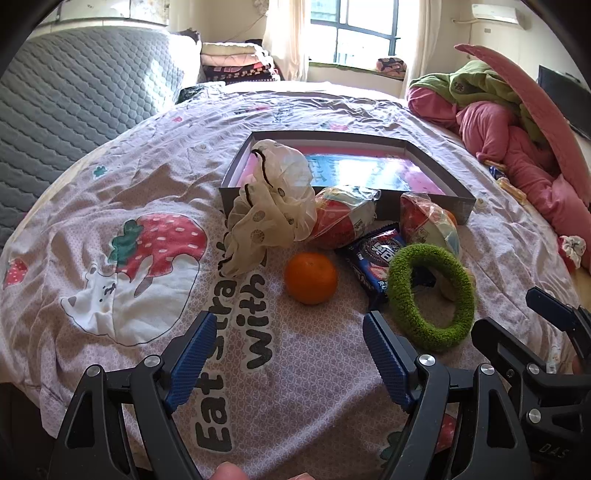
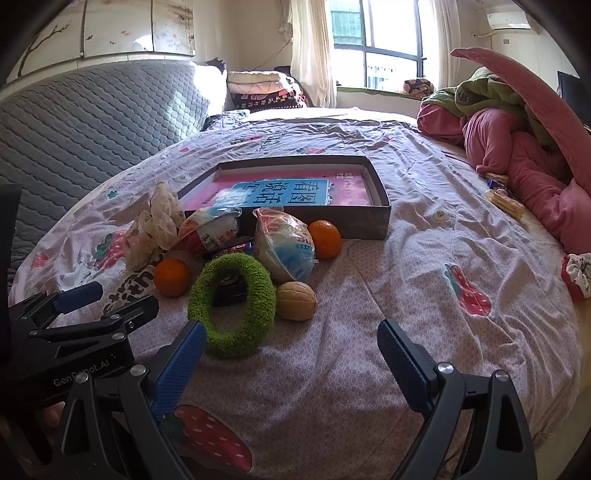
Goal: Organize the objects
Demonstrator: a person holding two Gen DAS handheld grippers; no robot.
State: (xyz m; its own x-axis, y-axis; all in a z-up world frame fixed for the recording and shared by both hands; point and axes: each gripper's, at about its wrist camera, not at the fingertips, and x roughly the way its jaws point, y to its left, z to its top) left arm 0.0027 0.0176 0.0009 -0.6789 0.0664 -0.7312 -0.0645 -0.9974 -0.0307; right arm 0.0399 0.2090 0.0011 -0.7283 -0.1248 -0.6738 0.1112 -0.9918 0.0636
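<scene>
- Strawberry-print bed (image 2: 369, 295) carries everything; gray box (image 2: 380, 218) at far centre holds only its card.
- Both my jaws spread, empty.
- Oranges, green ring (image 1: 432, 295), snack packs still outside: nothing sorted.

Bright daylight from the window (image 1: 354, 35), glare on the box (image 1: 373, 170) bottom, fisheye-curved dark corners, sharp focus.

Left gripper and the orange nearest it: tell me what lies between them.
Only bare bedsheet separates the left gripper from the orange, shown in the left wrist view.
</scene>
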